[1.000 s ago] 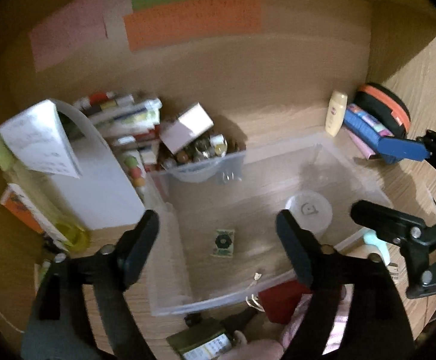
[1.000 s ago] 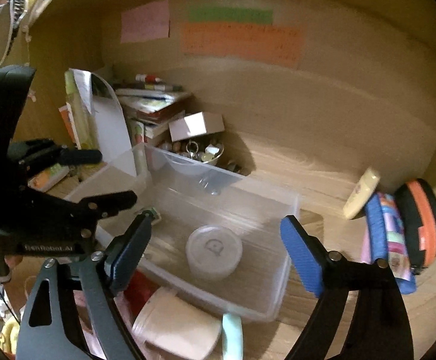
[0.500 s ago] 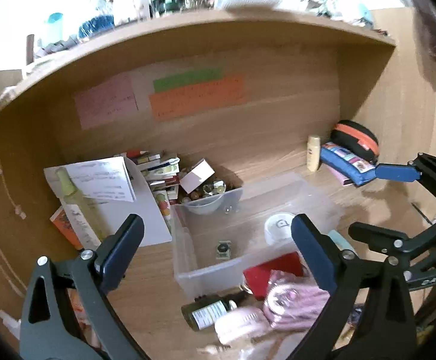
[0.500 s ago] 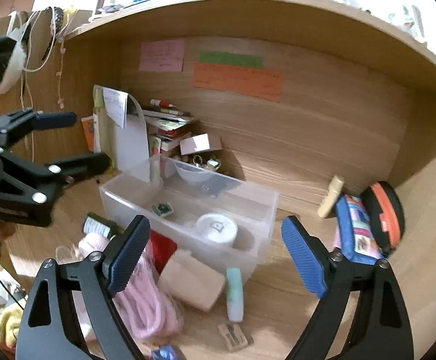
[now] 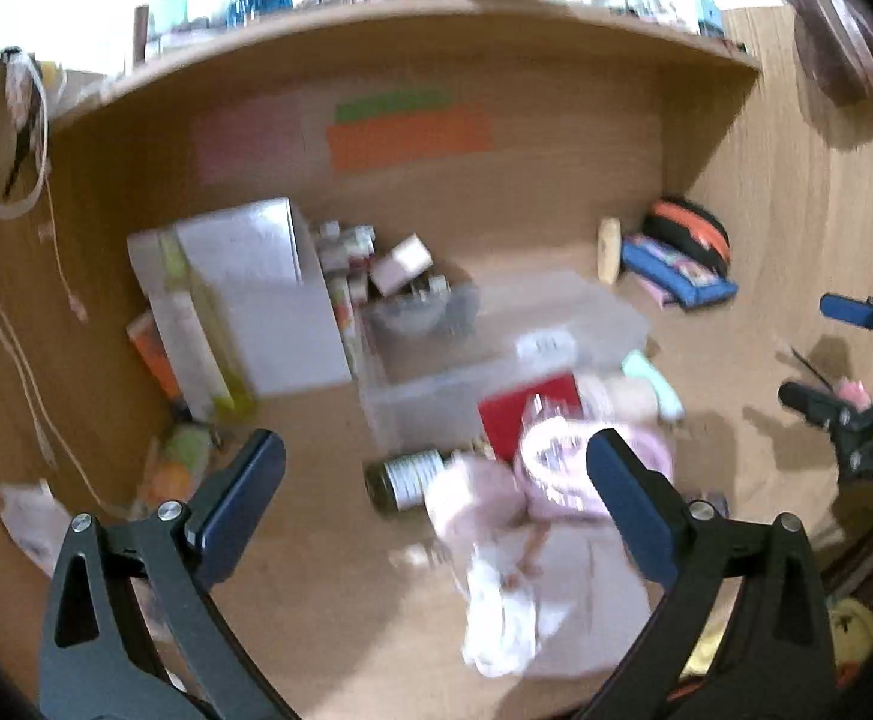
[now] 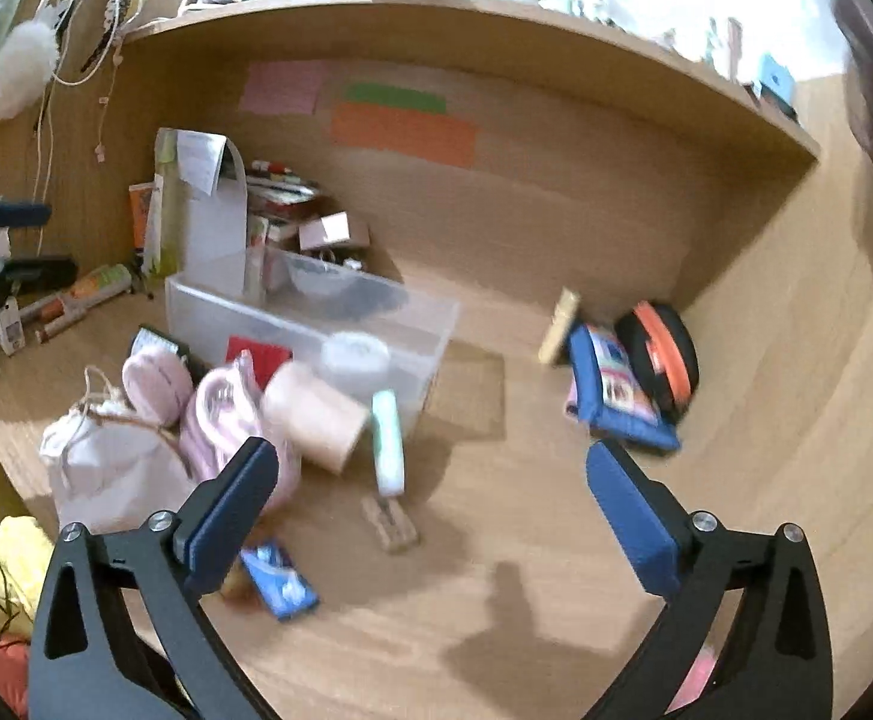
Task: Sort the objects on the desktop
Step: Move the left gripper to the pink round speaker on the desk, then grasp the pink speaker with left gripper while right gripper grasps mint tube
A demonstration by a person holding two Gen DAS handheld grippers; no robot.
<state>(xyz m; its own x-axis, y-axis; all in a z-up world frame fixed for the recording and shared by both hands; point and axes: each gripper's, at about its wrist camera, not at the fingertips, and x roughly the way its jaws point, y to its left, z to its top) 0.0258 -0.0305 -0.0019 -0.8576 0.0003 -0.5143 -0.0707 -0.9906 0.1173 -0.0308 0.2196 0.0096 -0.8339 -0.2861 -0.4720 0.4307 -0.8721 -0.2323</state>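
Jaws of the right gripper (image 6: 430, 510) are opening, nothing between them; left gripper (image 5: 436, 480) is released too. Clear bin (image 6: 316, 324) sits at 11 o'clock on the bench (image 6: 496, 570).

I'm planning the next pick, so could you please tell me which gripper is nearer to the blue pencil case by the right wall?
Right. The right gripper, opening and empty, has the blue pencil case just ahead; the left gripper sits farther left, over the pink clutter.

My left gripper (image 5: 433, 480) gapes wide with nothing between its fingers, while my right gripper's (image 6: 430, 489) empty jaws are opening.
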